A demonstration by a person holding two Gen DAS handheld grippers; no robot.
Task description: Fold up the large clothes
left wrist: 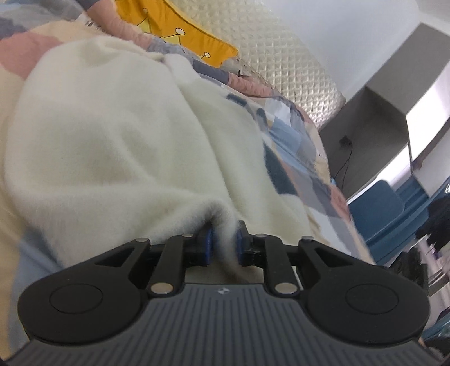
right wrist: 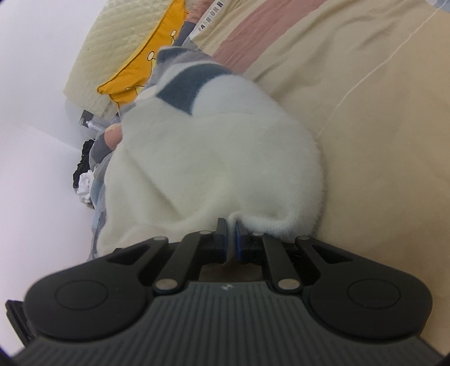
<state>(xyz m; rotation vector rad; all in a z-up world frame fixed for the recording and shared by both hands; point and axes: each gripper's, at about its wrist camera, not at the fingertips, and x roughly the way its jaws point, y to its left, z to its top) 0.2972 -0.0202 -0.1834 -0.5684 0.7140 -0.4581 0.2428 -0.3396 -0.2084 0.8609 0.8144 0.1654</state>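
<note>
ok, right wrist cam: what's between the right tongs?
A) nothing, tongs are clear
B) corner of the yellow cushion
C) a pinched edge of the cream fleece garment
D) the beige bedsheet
C: in the right wrist view the right tongs are closed on a thin pinched edge of the cream fleece garment, which bunches up just beyond the pads; the yellow cushion lies far back.

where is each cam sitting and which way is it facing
Left wrist view: sits on the left hand-held gripper, looking along its fingers over the cream fleece garment on the bed toward the yellow pillow; fleece lies between its blue pads.
Right wrist view: sits on the right hand-held gripper, facing the same garment, pinching its edge.
Shared: garment, yellow pillow, quilted headboard.
</note>
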